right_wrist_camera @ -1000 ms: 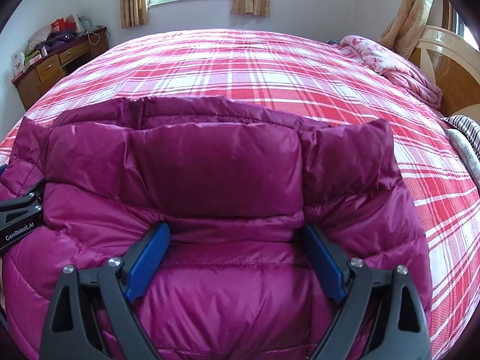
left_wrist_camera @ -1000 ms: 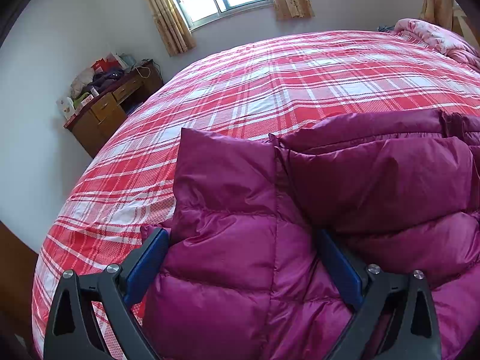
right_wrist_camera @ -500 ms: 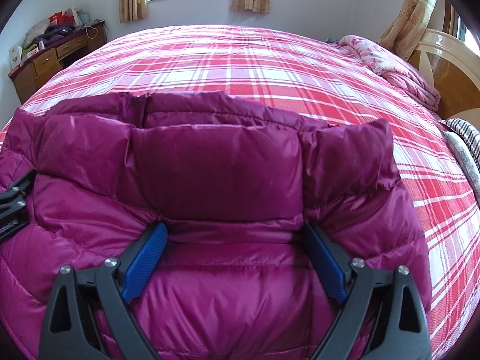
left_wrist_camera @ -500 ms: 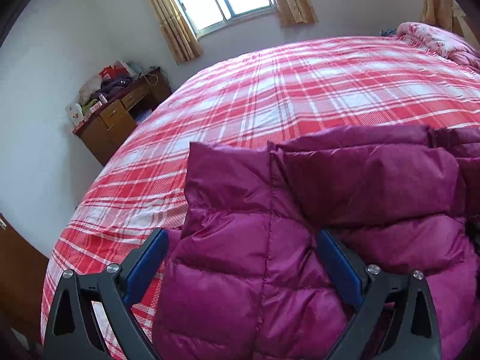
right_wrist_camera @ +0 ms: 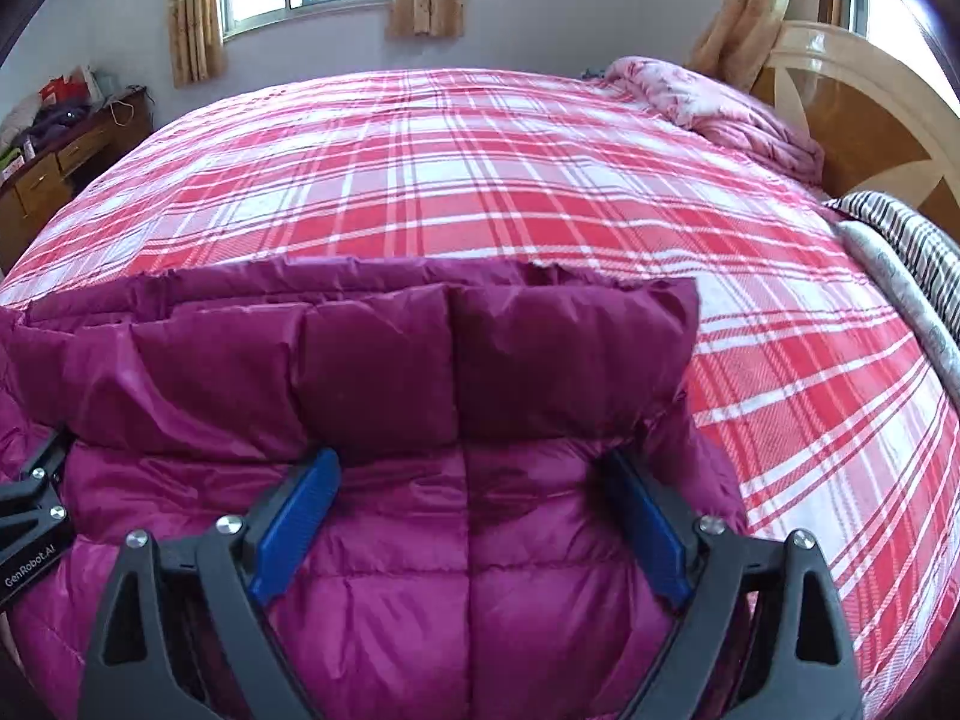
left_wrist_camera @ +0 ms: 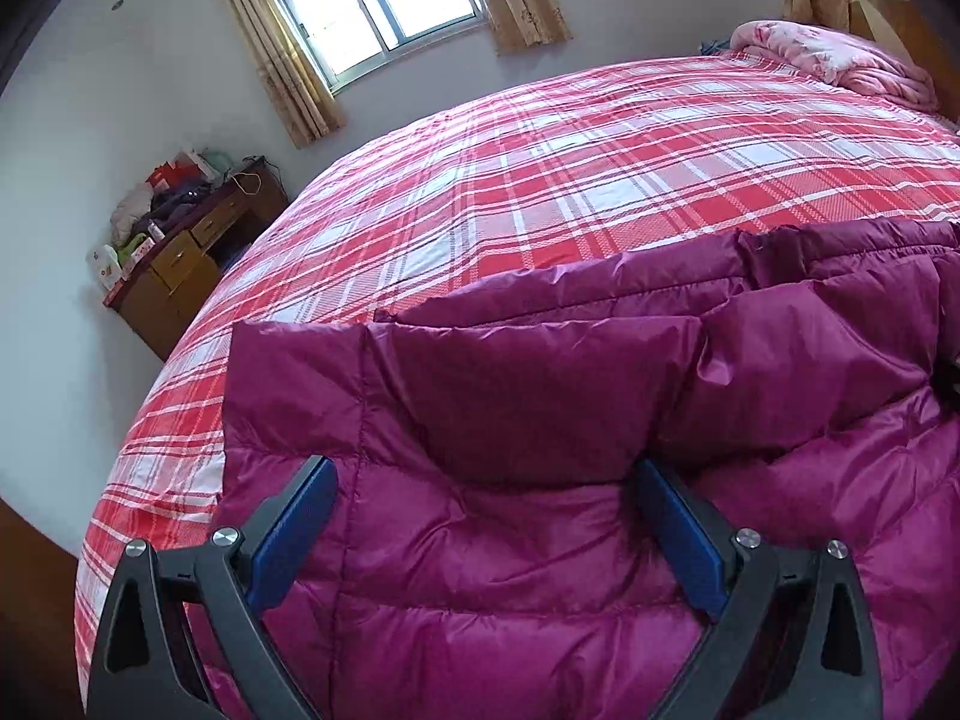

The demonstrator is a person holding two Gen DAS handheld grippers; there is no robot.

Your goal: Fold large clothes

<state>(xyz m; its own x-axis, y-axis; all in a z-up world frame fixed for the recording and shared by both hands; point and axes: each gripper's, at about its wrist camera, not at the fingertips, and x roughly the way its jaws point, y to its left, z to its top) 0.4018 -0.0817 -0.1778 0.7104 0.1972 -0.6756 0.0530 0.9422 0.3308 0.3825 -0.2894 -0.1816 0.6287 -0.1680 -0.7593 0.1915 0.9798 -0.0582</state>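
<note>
A magenta quilted down jacket [left_wrist_camera: 540,396] lies folded on the red plaid bed [left_wrist_camera: 600,180], near its front edge. It also fills the lower part of the right wrist view [right_wrist_camera: 390,372]. My left gripper [left_wrist_camera: 483,474] is open, its blue pads spread wide over the jacket's left part, against the puffy fabric. My right gripper [right_wrist_camera: 468,462] is open too, its pads spread over the jacket's right part. The left gripper's black body [right_wrist_camera: 30,516] shows at the left edge of the right wrist view.
A wooden desk [left_wrist_camera: 192,264] with clutter stands by the wall left of the bed. A pink quilt [right_wrist_camera: 720,114] lies at the far right by the wooden headboard [right_wrist_camera: 870,108]. Striped bedding [right_wrist_camera: 906,240] lies at the right edge.
Both grippers have tilted up and drawn apart sideways, the left to the jacket's left part and the right to its right part. Both stay open. The jacket's top edge looks flatter.
</note>
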